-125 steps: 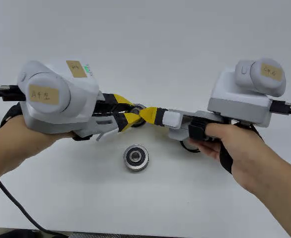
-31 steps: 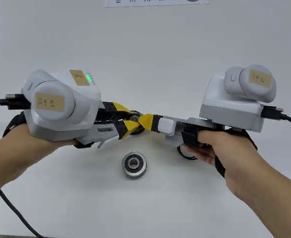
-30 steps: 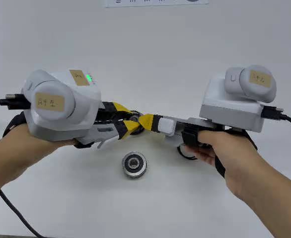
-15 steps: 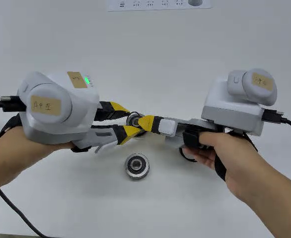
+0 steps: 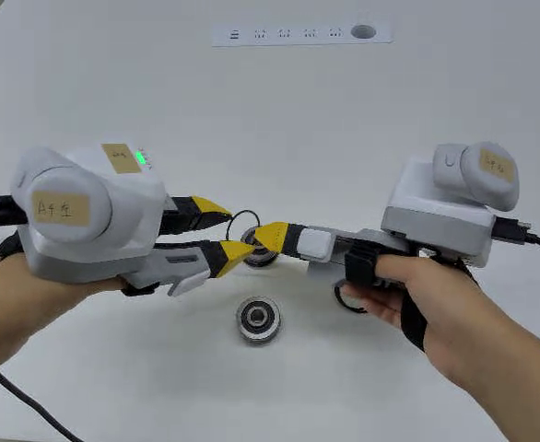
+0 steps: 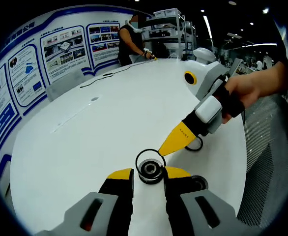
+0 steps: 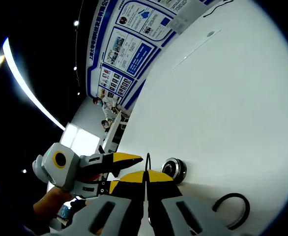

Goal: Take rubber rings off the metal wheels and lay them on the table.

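Black ring is off its wheel, pinched in the closed right claw. Left claw stands spread, the wheel at its 3 o'clock. Another ring already lies at the wheel's 4 o'clock. Left to do: lay this ring down. Whether the 6 o'clock wheel needs stripping, I cannot tell.

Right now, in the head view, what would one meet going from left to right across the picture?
left gripper → free wheel → loose rubber ring → right hand
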Action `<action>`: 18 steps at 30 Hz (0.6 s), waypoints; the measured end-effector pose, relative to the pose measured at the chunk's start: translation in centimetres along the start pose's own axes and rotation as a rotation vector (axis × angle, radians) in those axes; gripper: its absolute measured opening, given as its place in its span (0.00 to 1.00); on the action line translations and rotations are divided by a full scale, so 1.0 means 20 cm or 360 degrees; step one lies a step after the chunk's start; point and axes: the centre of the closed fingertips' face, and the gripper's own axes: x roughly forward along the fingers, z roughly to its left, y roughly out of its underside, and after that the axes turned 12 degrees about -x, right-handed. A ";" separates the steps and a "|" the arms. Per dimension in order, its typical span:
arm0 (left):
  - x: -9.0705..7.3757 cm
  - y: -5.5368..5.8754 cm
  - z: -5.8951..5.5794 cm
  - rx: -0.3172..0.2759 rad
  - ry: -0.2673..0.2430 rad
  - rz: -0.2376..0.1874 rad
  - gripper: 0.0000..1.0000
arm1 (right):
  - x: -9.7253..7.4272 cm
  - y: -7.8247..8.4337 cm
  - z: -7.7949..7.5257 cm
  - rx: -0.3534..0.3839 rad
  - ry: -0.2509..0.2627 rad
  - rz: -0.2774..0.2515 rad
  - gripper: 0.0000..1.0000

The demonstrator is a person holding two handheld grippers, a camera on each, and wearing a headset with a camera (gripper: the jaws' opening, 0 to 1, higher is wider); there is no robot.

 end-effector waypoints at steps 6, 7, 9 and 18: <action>-0.04 -0.02 -0.03 -0.0002 -0.0017 -0.0026 0.25 | -0.13 -0.02 -0.06 0.0040 0.0073 -0.0058 0.02; -0.04 -0.02 -0.03 -0.0002 -0.0021 -0.0033 0.25 | -0.16 -0.01 -0.08 0.0048 0.0090 -0.0063 0.02; -0.06 -0.02 -0.04 -0.0001 -0.0025 -0.0039 0.25 | -0.21 0.02 -0.11 0.0079 0.0123 -0.0071 0.02; -0.10 0.01 -0.06 -0.0013 -0.0052 -0.0039 0.24 | -0.35 0.16 -0.23 0.0195 0.0246 -0.0066 0.02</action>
